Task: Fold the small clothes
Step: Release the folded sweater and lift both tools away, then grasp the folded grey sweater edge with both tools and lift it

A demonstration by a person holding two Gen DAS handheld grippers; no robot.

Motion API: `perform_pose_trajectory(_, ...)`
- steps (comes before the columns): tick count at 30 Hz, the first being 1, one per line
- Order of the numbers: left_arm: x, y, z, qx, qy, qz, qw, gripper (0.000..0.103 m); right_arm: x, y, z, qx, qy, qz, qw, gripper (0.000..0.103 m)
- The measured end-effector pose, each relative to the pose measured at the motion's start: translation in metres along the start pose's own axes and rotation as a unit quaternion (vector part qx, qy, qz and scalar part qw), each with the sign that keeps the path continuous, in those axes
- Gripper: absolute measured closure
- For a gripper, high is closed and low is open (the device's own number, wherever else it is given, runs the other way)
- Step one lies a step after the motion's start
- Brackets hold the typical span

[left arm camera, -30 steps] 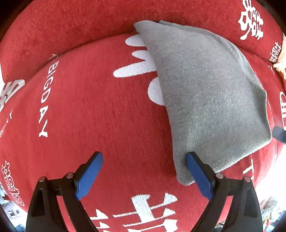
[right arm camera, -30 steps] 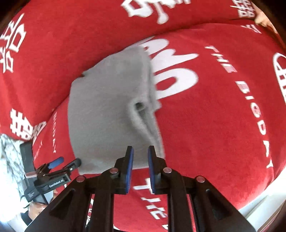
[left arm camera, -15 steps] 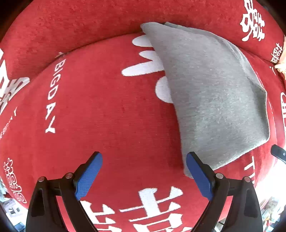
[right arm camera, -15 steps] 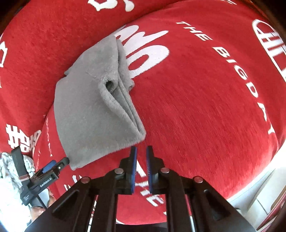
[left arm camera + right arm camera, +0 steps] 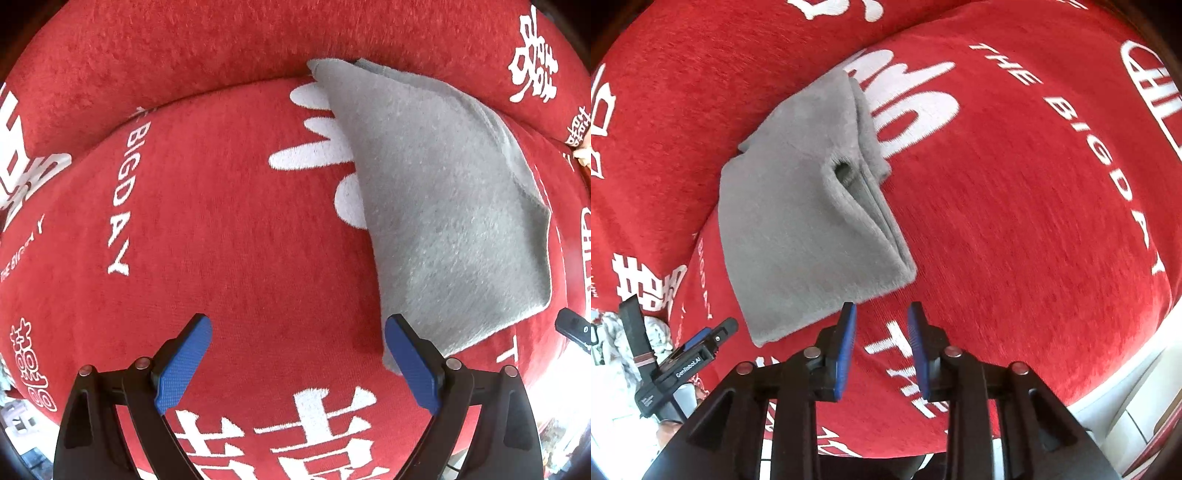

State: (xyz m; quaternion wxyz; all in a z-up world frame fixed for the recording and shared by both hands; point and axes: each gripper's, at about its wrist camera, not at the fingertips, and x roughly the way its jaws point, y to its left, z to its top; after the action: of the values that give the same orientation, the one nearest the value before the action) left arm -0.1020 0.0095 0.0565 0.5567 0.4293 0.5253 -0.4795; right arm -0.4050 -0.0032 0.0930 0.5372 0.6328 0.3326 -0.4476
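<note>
A folded grey fleece garment [image 5: 443, 206] lies flat on a red cushion with white lettering [image 5: 221, 229]. In the right wrist view the garment [image 5: 805, 229] shows its stacked folded edges along its right side. My left gripper [image 5: 297, 339] is wide open and empty, its right finger beside the garment's near corner. My right gripper [image 5: 881, 325] is partly open and empty, just in front of the garment's near edge, not touching it. The left gripper also shows in the right wrist view [image 5: 701, 343] at the lower left.
The red sofa backrest [image 5: 184, 48] rises behind the seat cushion. The cushion's front edge drops off at the right of the right wrist view [image 5: 1137, 332]. A white crumpled cloth [image 5: 613, 332] lies at the far left.
My right gripper has let go of the garment, drawn back and opened a little. The garment now lies flat and folded. The left gripper has shifted slightly left, still open.
</note>
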Motion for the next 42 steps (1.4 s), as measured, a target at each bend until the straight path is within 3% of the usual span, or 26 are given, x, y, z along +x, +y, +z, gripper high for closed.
perform_pose_trajectory(10, -0.009, -0.017, 0.028, -0.026, 0.001, -0.013, 0.9996, 0.007, -0.004, -0.005, 0.037, -0.016, 0.011, 0.017, 1.000, 0.057)
perform_pose_trajectory(13, -0.013, -0.020, 0.039, -0.040, -0.009, -0.024, 0.9989, 0.000, -0.004, -0.007, 0.048, -0.025, 0.015, 0.027, 0.999, 0.048)
perform_pose_trajectory(18, -0.014, -0.025, 0.060, -0.051, -0.011, -0.038, 0.9979, 0.000, -0.002, -0.011, 0.067, -0.031, 0.022, 0.053, 0.998, 0.029)
perform_pose_trajectory(28, 0.016, -0.011, 0.094, -0.076, 0.003, -0.027, 0.9968, 0.000, 0.020, -0.022, 0.104, -0.024, 0.046, 0.100, 0.994, 0.028)
perform_pose_trajectory(36, 0.045, 0.002, 0.115, -0.080, 0.023, -0.137, 0.9871, 0.000, 0.069, -0.029, 0.141, 0.000, 0.092, 0.196, 0.976, 0.027)
perform_pose_trajectory(42, 0.065, -0.005, 0.133, -0.095, 0.038, -0.201, 0.9741, 0.000, 0.093, -0.012, 0.154, -0.015, 0.121, 0.235, 0.964, 0.025)
